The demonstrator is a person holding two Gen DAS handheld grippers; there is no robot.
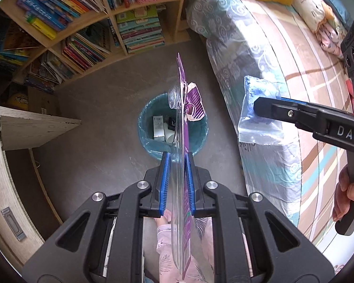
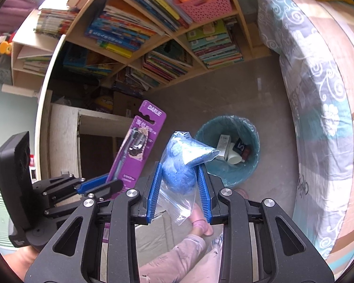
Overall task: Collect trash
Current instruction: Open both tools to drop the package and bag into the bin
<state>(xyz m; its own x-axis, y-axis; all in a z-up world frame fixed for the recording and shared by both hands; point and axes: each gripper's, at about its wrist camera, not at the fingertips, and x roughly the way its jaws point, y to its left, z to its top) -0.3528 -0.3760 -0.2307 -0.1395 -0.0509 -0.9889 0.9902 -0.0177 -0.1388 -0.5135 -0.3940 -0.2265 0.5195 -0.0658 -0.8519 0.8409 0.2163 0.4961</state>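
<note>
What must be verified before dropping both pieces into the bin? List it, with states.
1. Left tool shut on the purple toothbrush package: ok.
2. Right tool shut on the bag of blue material: ok.
3. Teal bin open and with room left, a few items inside: ok.
4. Package above the bin opening in the left wrist view: ok.
5. Bag above the bin opening: not ok, it looks off to the side by the bed.
</note>
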